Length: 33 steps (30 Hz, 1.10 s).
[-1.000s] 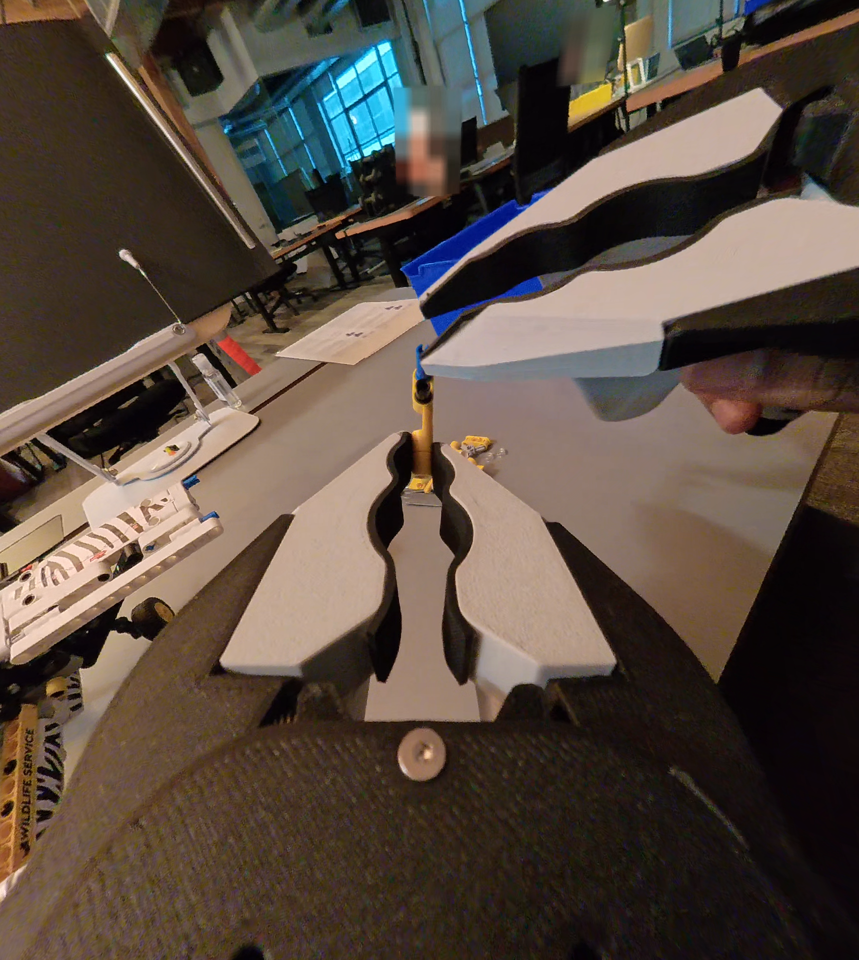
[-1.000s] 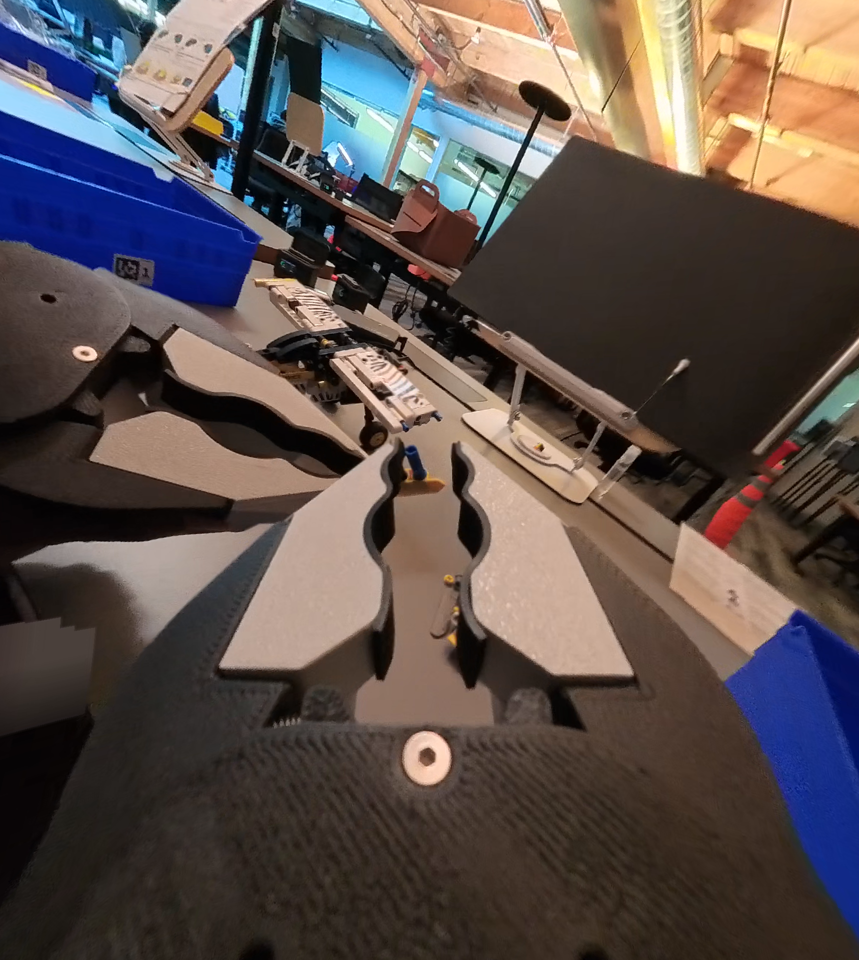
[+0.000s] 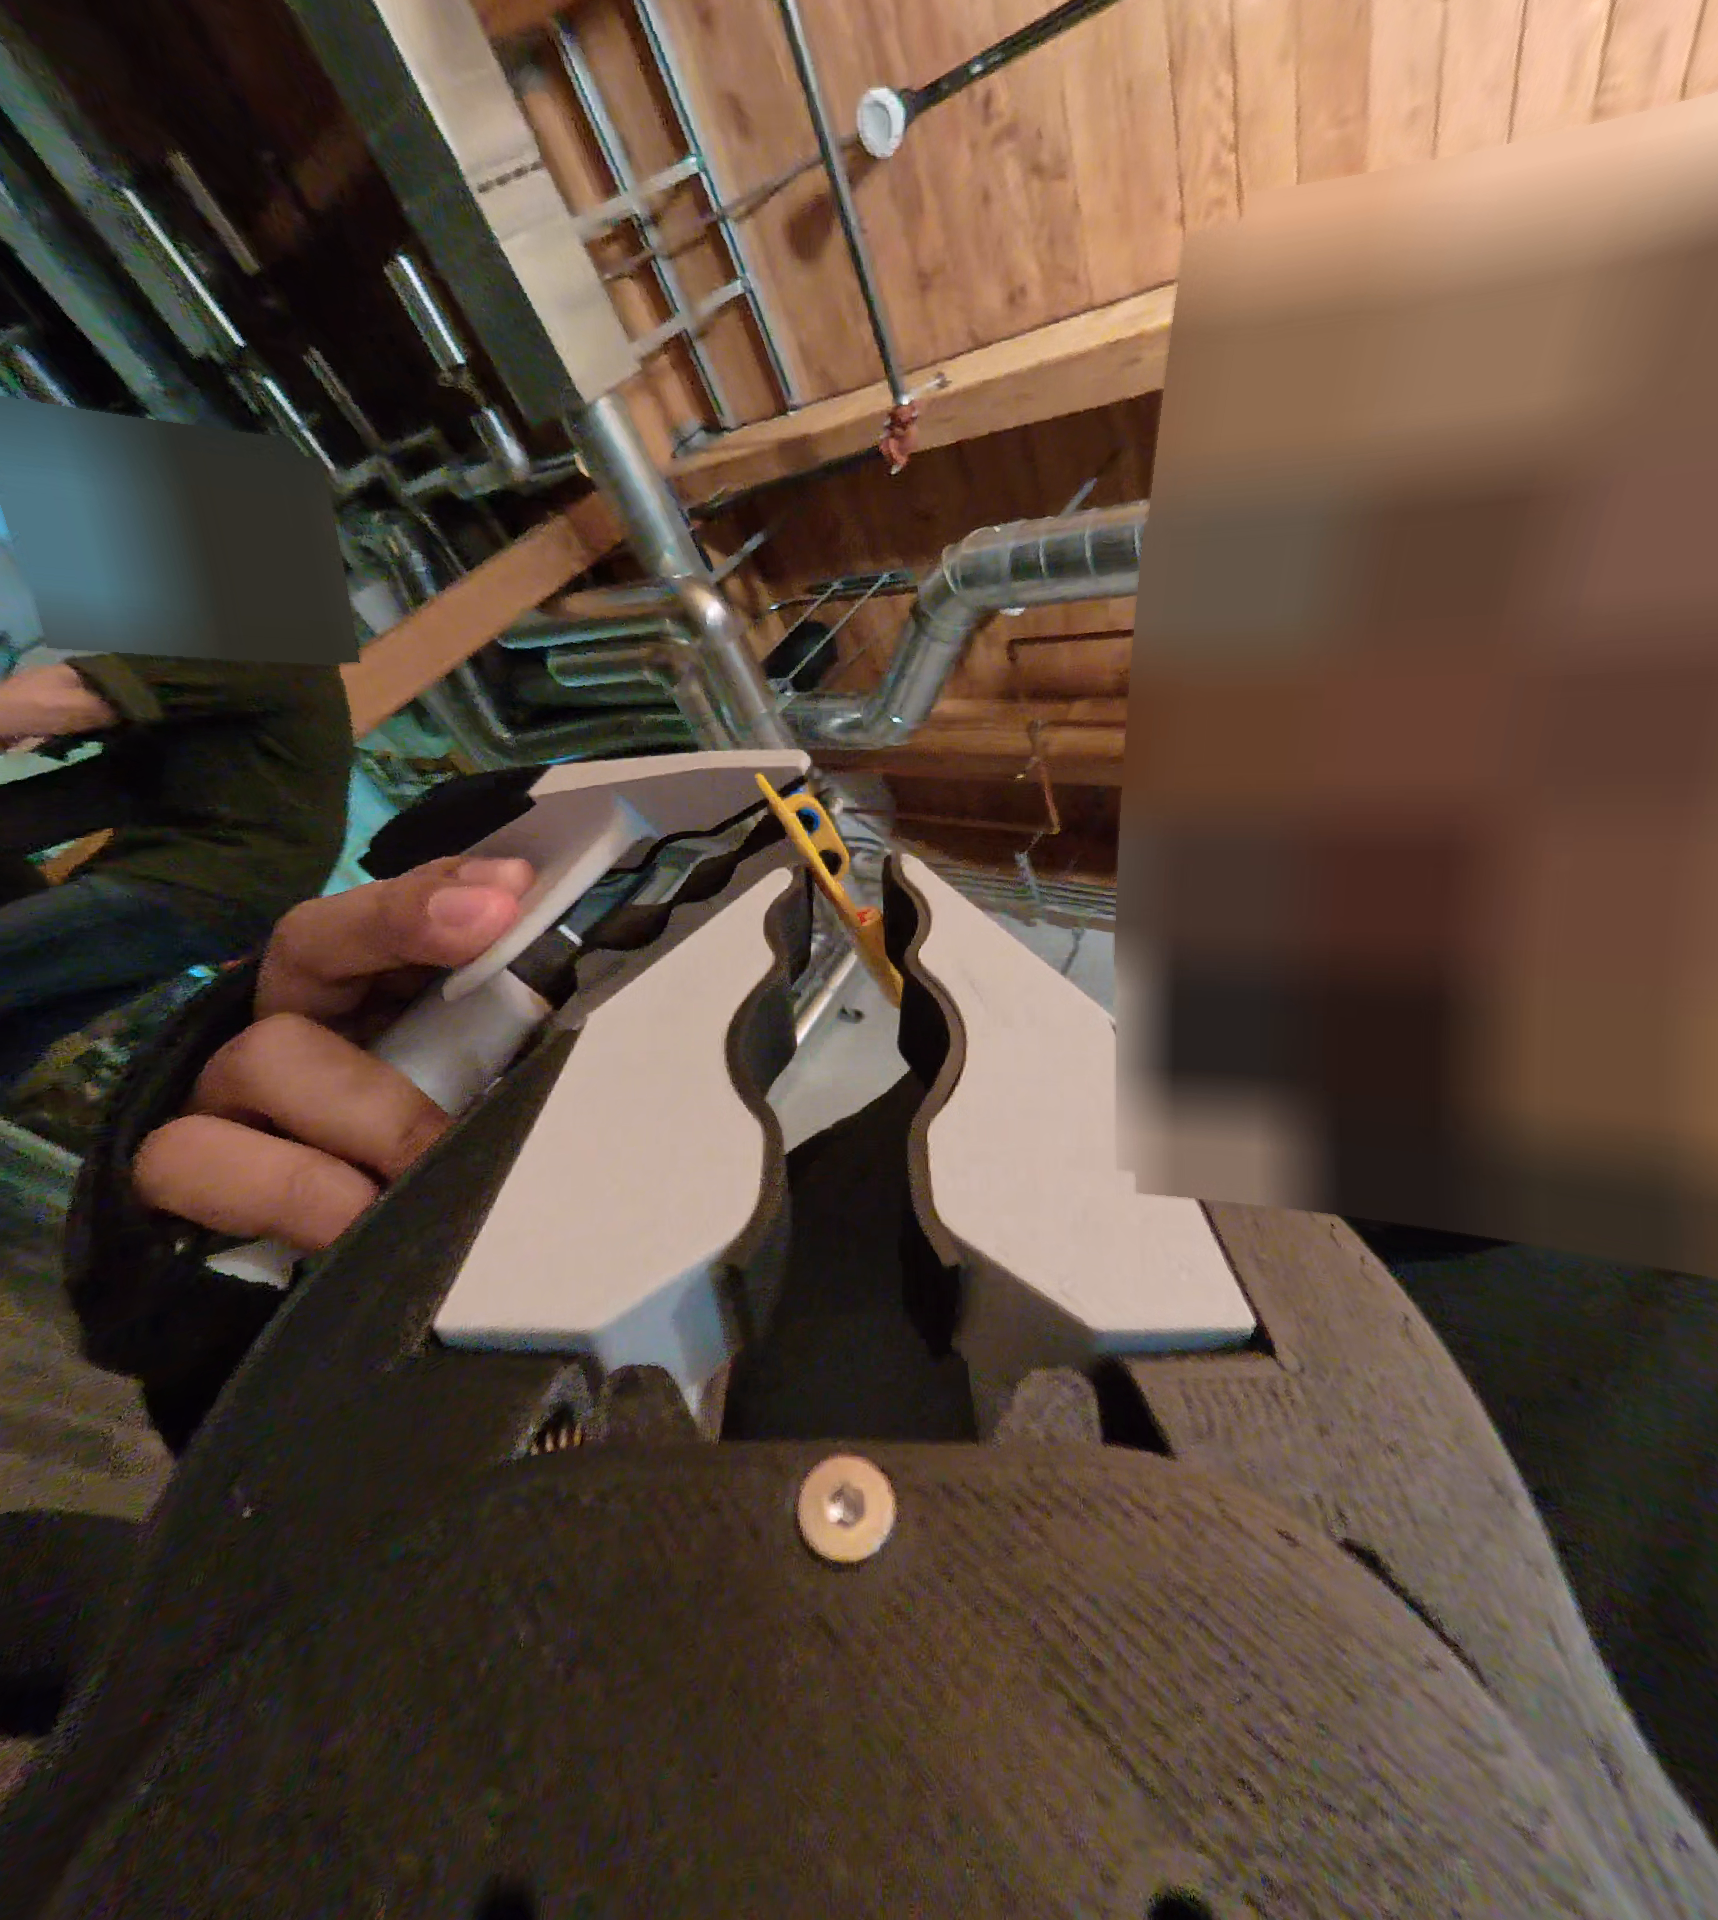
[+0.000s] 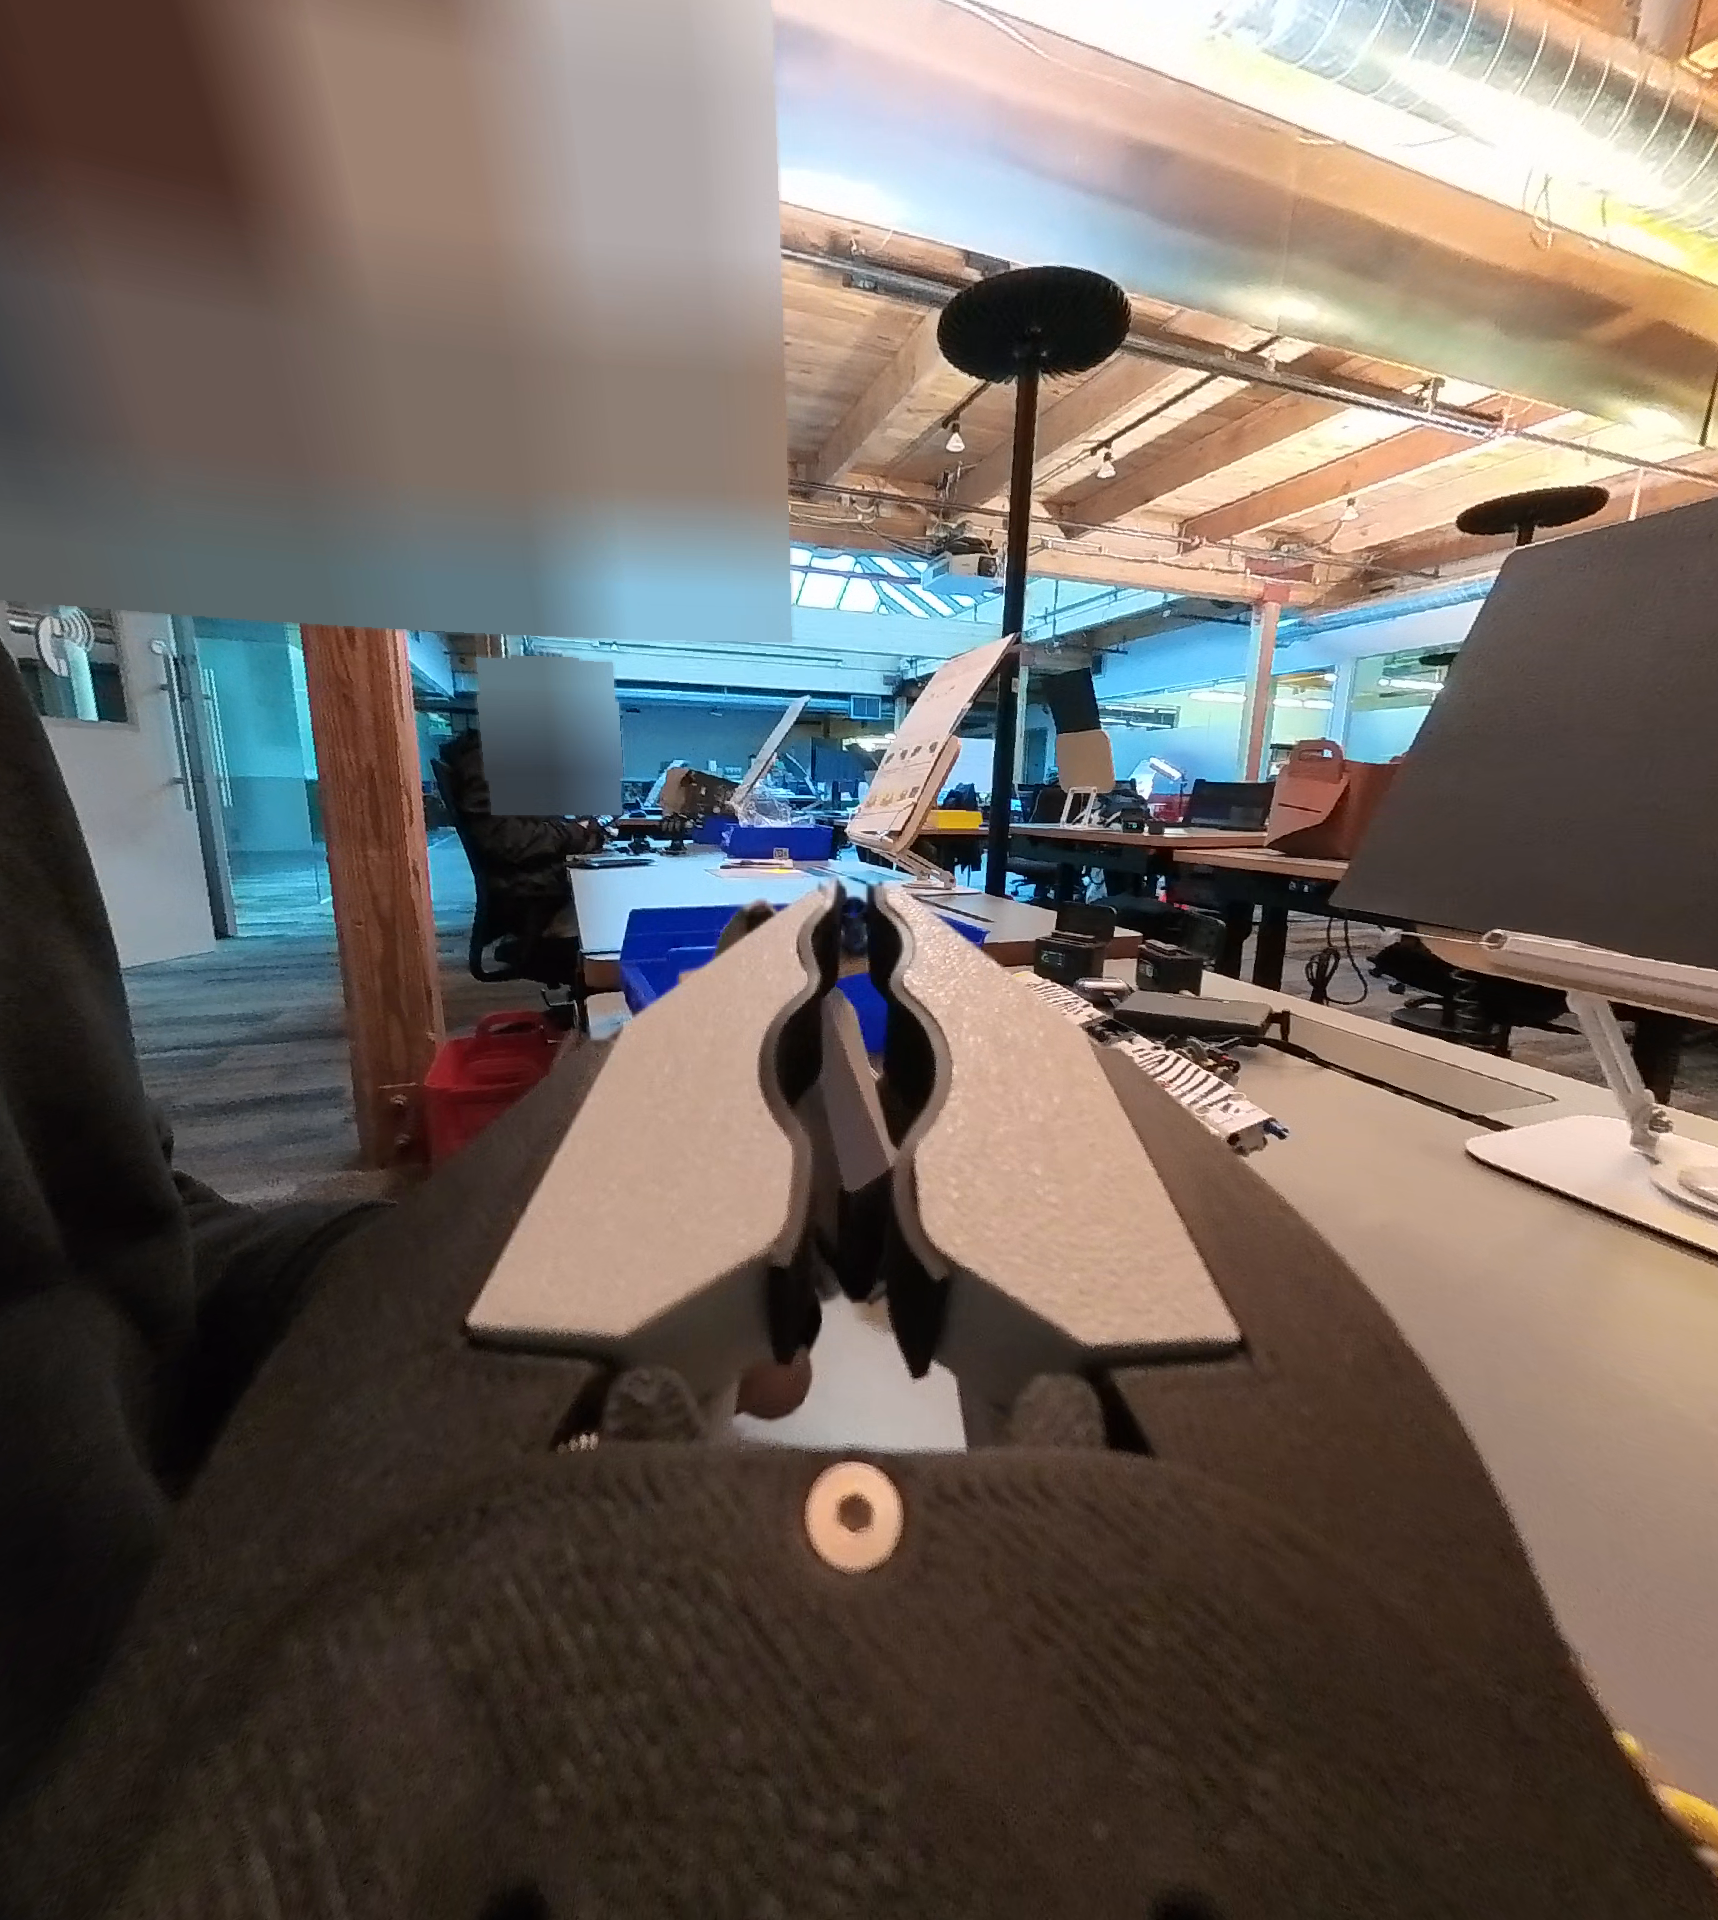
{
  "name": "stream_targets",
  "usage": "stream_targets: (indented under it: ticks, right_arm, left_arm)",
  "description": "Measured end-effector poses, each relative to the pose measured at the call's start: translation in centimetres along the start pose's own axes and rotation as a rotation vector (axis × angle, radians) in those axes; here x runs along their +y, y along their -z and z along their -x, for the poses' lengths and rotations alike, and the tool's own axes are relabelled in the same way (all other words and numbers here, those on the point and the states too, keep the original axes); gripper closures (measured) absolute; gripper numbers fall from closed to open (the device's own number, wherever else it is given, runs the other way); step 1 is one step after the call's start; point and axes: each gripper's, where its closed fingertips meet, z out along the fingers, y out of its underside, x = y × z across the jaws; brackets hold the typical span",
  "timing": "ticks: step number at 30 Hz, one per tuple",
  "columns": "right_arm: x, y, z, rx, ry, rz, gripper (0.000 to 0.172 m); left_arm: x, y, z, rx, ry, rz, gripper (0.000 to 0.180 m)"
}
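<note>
The left tool pointed up at a timber ceiling, its fingers apart. A thin yellow part slanted through the gap from 11 o'clock down to 5 o'clock. Its lower end lay against the right-hand pad, while open space showed between it and the left-hand pad, so this tool was not clamping it. A blue pin sat in the part's top hole and a small red bit showed lower down the part.

The right tool came in from 10 o'clock in the left wrist view, carried by a hand. Its tips were closed at the top end of the yellow part, on the blue pin. In its own view the fingers stood almost together with something dark blue nipped between the tips.

Beyond the right tool lay the grey surface. On it were a blue bin at 12 o'clock, a striped model at 2 o'clock and a white stand at 3 o'clock. A seated person in dark sleeves was at 9 o'clock in the left wrist view.
</note>
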Motion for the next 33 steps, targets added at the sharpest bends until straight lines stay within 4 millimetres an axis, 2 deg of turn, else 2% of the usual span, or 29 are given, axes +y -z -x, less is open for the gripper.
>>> stream_targets:
  ticks: [2,7,11,13,16,21,31,33]
  right_arm:
    - [0.0,0.1,0.0,-0.003,-0.005,0.0,0.17]
    - [0.0,0.3,-0.7,0.034,-0.057,-0.028,0.159]
    - [0.7,0.4,-0.5,0.005,-0.141,-0.013,0.154]
    - [0.9,0.3,-0.3,-0.013,-0.181,-0.005,0.155]
    - [1.0,0.3,-0.4,-0.017,-0.22,0.003,0.17]
    - [1.6,0.5,-1.0,-0.003,-0.295,0.054,0.17]
    - [2.0,0.9,-1.1,-0.019,-0.323,0.095,0.169]
    - [2.2,1.0,-1.2,-0.026,-0.353,0.109,0.162]
  left_arm:
    - [-0.2,0.2,0.4,-0.048,-0.033,0.005,0.173]
    - [-0.4,0.5,0.7,-0.129,-0.129,0.021,0.175]
    - [-0.6,0.9,1.1,-0.178,-0.169,0.033,0.175]
    - [-0.4,1.0,1.5,-0.206,-0.176,0.057,0.175]
    - [-0.3,1.0,1.5,-0.218,-0.173,0.078,0.175]
    - [-0.5,1.4,2.2,-0.295,-0.224,0.091,0.175]
    - [-1.0,1.8,2.5,-0.378,-0.327,0.098,0.175]
    - [-0.9,1.7,2.6,-0.39,-0.345,0.113,0.175]
